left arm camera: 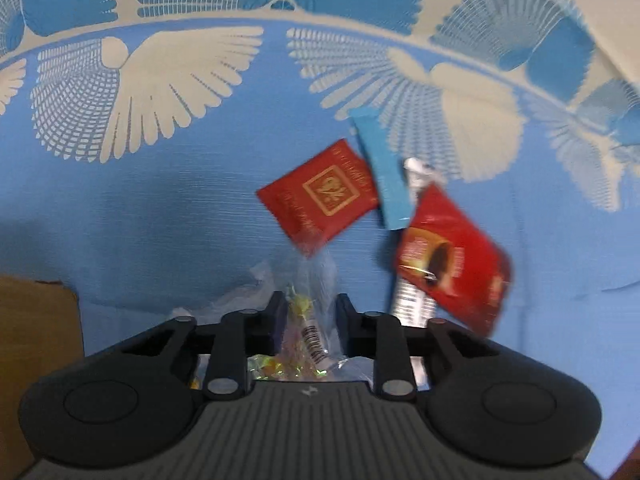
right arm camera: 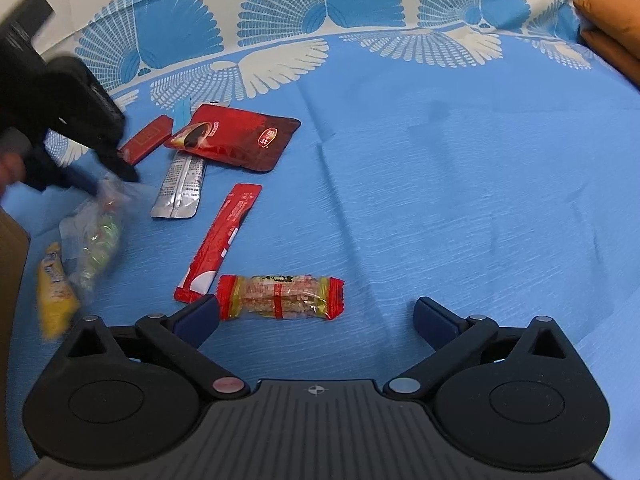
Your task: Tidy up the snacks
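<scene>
One item in hand: left gripper [left arm camera: 308, 316] jaws clamped on clear candy bag [right arm camera: 96, 236] | right gripper [right arm camera: 316, 316] jaws apart, empty | seven snacks loose around red coffee pouch [right arm camera: 236, 140] | sorting barely begun

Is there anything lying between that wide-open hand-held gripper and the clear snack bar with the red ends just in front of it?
Nothing visible blocks it. The right hand-held gripper is open, and the red-ended snack bar lies on bare blue cloth just ahead, close to its left finger. The long red stick packet only borders the bar's left end.
</scene>
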The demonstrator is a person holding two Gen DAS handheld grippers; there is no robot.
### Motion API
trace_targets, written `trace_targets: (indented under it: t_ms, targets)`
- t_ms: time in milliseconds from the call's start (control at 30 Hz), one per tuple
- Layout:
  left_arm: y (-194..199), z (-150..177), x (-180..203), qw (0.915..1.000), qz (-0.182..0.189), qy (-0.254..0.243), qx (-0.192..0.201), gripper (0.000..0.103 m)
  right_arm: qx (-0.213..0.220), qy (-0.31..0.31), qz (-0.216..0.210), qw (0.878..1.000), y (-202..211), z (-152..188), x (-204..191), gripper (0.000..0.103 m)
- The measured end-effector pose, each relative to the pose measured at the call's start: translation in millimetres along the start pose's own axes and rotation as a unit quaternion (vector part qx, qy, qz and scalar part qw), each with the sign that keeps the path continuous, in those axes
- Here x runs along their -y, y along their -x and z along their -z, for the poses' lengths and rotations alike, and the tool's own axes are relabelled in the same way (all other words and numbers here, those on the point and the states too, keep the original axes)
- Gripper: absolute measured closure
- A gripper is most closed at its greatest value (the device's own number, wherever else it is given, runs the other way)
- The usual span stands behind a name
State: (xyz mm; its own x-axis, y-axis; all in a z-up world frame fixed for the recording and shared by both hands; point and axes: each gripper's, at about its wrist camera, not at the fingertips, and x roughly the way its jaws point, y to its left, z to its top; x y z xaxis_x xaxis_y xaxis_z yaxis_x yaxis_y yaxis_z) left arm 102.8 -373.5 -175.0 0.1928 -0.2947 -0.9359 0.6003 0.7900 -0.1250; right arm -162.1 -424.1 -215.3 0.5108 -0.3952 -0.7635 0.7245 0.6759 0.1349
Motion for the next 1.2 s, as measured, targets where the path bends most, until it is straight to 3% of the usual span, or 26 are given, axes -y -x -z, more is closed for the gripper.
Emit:
trace_targets:
  t_ms: [200, 367, 433, 533, 600, 667, 733, 900, 1200]
  targets:
    - [36.1, 6.1, -12.8, 0.9987, 0.043, 0.005, 0.026, 0.081, 0.004, -0.027, -0.003, 1.000, 9.9, 2.1, 5.8, 0.004]
    - [56.7, 14.0, -20.5, 0.9977, 0.047, -0.010, 0.047, 0.081, 0.002, -0.018, -0.005, 1.000, 8.8, 0.3, 0.9, 0.003]
    - [61.0, 15.4, -21.7, 0.9974, 0.045, -0.016, 0.055, 0.081, -0.006, 0.002, -0.012, 1.000, -1.0, -2.4, -6.4, 0.000]
    - [68.4, 16.5, -23.9, 0.9968, 0.047, -0.020, 0.061, 0.081, 0.010, 0.067, 0.018, 0.998, -13.8, 0.8, -23.1, 0.000]
    - [77.7, 19.4, -24.4, 0.9958, 0.051, -0.026, 0.071, 0.081, 0.036, 0.096, 0.025, 0.994, -14.4, 6.3, -29.6, 0.007]
    - [87.8, 23.0, -23.8, 0.9944, 0.056, -0.035, 0.082, 0.083, 0.046, 0.096, 0.030, 0.994, -7.7, 7.4, -31.9, 0.034]
    - [99.2, 27.0, -22.5, 0.9930, 0.061, -0.041, 0.092, 0.083, 0.051, 0.097, 0.039, 0.993, 0.4, 7.7, -33.4, 0.042]
    - [138.9, 36.3, -23.2, 0.9886, 0.089, -0.045, 0.113, 0.083, 0.046, 0.081, 0.047, 0.994, 18.9, 8.9, -31.8, 0.045]
    - [239.3, 75.8, -63.5, 0.9794, 0.116, -0.035, 0.161, 0.083, 0.101, 0.064, 0.034, 0.992, 112.8, 15.4, -43.6, 0.045]
